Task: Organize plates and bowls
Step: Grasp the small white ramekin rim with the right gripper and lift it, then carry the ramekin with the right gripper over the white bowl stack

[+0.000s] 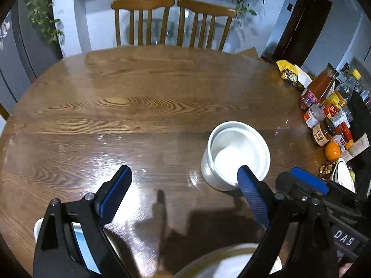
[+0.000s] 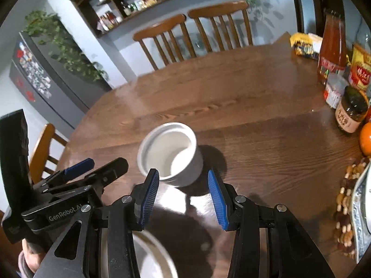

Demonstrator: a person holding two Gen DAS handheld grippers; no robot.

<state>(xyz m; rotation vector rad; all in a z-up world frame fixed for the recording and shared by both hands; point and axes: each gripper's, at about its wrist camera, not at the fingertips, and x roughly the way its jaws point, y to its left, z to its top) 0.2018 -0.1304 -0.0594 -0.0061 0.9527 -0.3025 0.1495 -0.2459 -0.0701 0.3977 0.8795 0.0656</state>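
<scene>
Because the white ceramic bowl (image 2: 170, 153) looks rigid, glossy, slippery and breakable, the empty, parted right gripper (image 2: 183, 195) just beside it should pinch its rim, while the left gripper (image 1: 183, 194) also hangs open.

Pale bowl (image 1: 227, 264) cut off by bottom edge in left wrist view, partly behind hand-held gripper fingers (image 1: 252, 199). Patterned plate (image 2: 361, 210) cropped at right edge. Jar labels (image 1: 321, 136) too small to read. Shelf items (image 2: 148, 0) blurred.
</scene>
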